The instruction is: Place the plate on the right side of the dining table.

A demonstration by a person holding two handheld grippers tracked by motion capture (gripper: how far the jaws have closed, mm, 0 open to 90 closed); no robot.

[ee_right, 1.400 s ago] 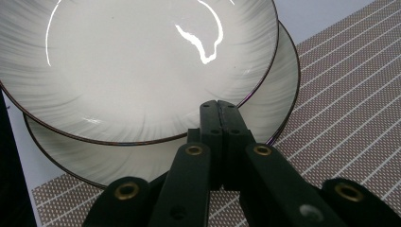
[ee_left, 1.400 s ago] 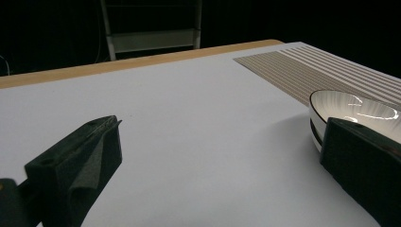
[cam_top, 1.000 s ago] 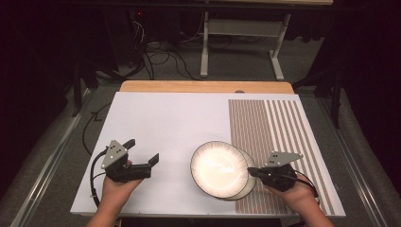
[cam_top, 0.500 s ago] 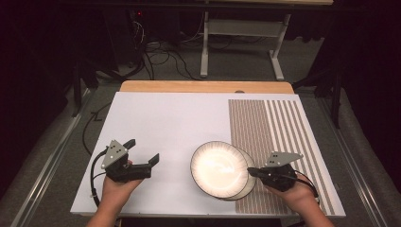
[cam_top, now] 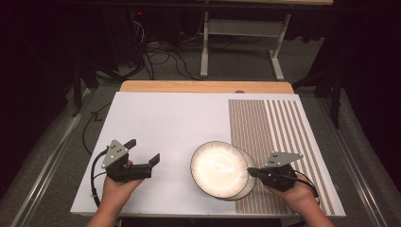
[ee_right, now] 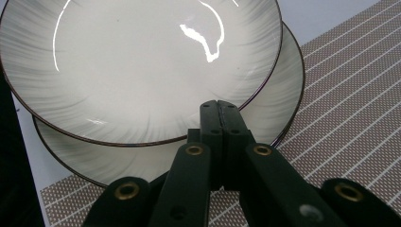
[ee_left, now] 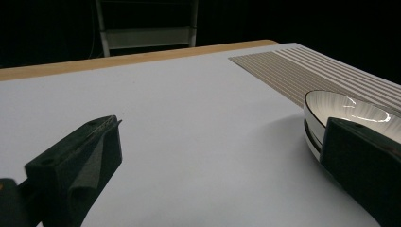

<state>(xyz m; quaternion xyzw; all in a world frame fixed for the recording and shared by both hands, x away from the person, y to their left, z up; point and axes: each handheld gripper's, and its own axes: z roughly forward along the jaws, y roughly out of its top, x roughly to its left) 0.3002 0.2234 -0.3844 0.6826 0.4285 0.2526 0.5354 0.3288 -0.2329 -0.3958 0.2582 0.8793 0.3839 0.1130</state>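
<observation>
No legible text, label, brand, number or sign appears on any surface in the three current views.

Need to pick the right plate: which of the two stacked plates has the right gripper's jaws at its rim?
The upper plate. The right gripper, jaws together, meets its near rim, while the lower plate sits underneath, shifted toward the striped mat.

Dark room, grey carpet floor (cam_top: 61, 142), cables (cam_top: 161, 52), white metal stand (cam_top: 241, 33) behind table (cam_top: 161, 118)
</observation>
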